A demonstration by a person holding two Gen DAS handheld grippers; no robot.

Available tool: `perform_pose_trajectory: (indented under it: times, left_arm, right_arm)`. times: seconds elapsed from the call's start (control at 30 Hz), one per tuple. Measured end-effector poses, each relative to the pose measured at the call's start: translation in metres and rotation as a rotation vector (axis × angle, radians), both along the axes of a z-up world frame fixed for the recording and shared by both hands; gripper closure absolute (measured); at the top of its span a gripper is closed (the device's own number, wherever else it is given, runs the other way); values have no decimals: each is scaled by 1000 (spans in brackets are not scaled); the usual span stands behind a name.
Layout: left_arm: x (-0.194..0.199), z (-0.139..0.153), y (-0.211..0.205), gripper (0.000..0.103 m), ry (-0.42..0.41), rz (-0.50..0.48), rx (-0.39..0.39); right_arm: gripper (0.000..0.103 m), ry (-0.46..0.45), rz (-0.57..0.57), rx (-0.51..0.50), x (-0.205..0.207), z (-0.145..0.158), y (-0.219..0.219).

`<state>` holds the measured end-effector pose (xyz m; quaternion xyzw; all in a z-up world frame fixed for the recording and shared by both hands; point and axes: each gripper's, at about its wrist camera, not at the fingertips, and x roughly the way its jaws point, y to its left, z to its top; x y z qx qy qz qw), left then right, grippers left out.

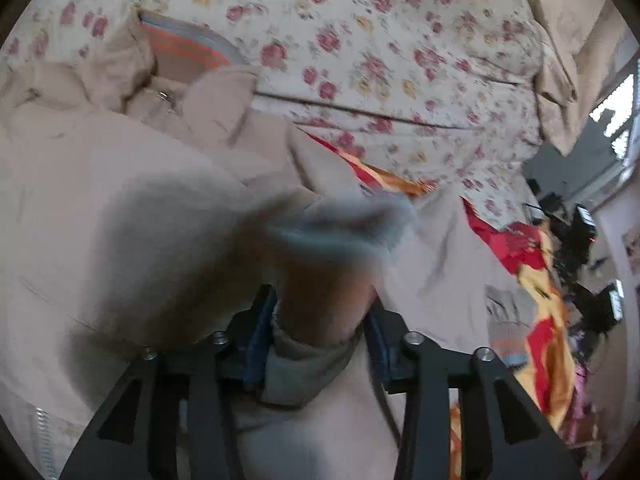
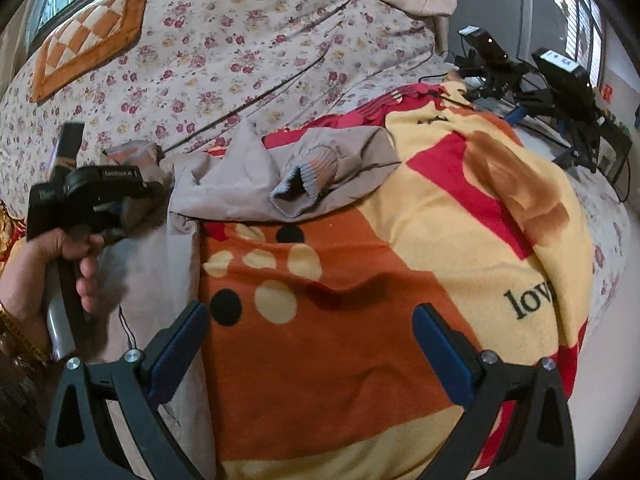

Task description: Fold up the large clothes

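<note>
Your left gripper (image 1: pixel 320 332) has its blue pads closed onto a bunched fold of the beige jacket (image 1: pixel 120 208), with the fabric wedged between them and a ribbed grey cuff (image 1: pixel 352 220) blurred just beyond the tips. The rest of the jacket spreads to the left and up from those tongs, its zipper pull (image 1: pixel 162 97) and orange-lined collar (image 1: pixel 188 54) lying farther out on the floral bedsheet (image 1: pixel 400 40).

Your right gripper (image 2: pixel 312 344) stands wide open with nothing between its pads, hovering over the orange, yellow and red fleece blanket (image 2: pixel 460 220). From that view the jacket lies ahead and to the left of the open tongs, a sleeve ending in a striped ribbed cuff (image 2: pixel 304 188) draped over the blanket's far edge. Your left hand (image 2: pixel 60 264) grips the other tool's handle at the left, beside the jacket.

Readable writing: black letters "lov" (image 2: pixel 528 300) on the blanket (the word runs out of sight at the fold). The white lettering on the left tool's body (image 2: pixel 100 188) is too blurred to read. A checked orange cushion (image 2: pixel 88 36) sits on the sheet at the far left.
</note>
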<state>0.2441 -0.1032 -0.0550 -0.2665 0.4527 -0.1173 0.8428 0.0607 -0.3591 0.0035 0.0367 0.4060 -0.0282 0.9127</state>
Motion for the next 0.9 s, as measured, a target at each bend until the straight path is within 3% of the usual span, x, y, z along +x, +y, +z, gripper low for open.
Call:
perform_pose_trajectory:
  times: [0.23,0.4,0.53,0.7,0.8,0.87,0.9]
  left_arm:
    - [-19,21,6,65,-40,-77,-92]
    - [-41,42,69,65,-90,-58,-105]
    - [-56,45,139,65,-94,14,-28]
    - [-62,27,228,65,-7,212,139]
    - [-67,-1,265,65,59,343,116]
    - [-72,-17,278,80,75,365,81]
    - [-73,-17,281,80,75,372,76]
  right_arm:
    - [0,-11,-12,-21,3,3,8]
    - [0,-64,-18,-15,4,15,20]
    - [0,-101,-3,-26,7,22,38]
    - [0,-129,52,18,20,27,67]
    - [0,-146,109,92,41,30,85]
    - [1,-156,156,123,57,35,99]
    - [1,-160,196,122,70,38,111]
